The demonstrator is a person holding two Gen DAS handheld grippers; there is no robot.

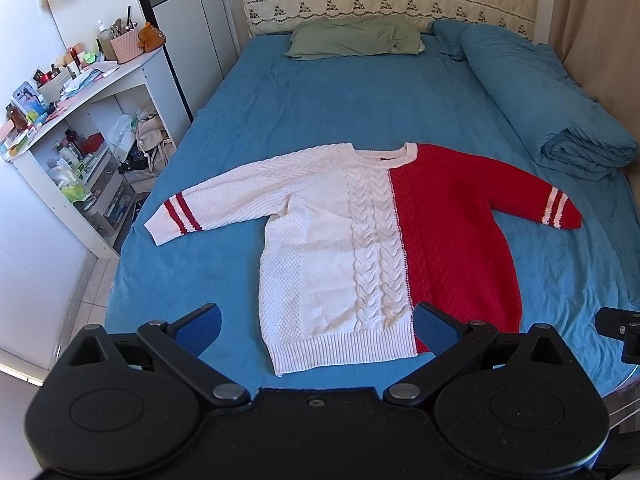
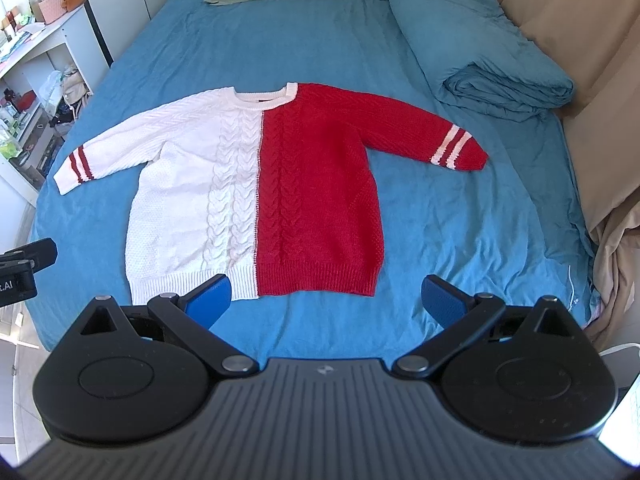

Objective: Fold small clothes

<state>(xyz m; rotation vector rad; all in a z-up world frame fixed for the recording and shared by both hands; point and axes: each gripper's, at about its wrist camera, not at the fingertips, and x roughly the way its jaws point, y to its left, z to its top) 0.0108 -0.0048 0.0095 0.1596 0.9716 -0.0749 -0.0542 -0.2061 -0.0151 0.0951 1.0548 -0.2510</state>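
Observation:
A knitted sweater (image 1: 360, 240) (image 2: 256, 184), white on its left half and red on its right, lies flat and face up on the blue bed sheet (image 1: 320, 100) (image 2: 280, 40), both sleeves spread out to the sides. Its hem points toward me. My left gripper (image 1: 318, 326) hovers open just above the hem of the white half, nothing between its blue pads. My right gripper (image 2: 326, 300) is open too, held over the hem of the red half, holding nothing.
A green pillow (image 1: 356, 40) and a folded blue duvet (image 1: 540, 96) (image 2: 480, 40) lie at the far and right side of the bed. A cluttered white shelf unit (image 1: 80, 128) stands left of the bed. A beige curtain (image 2: 600, 80) hangs at the right.

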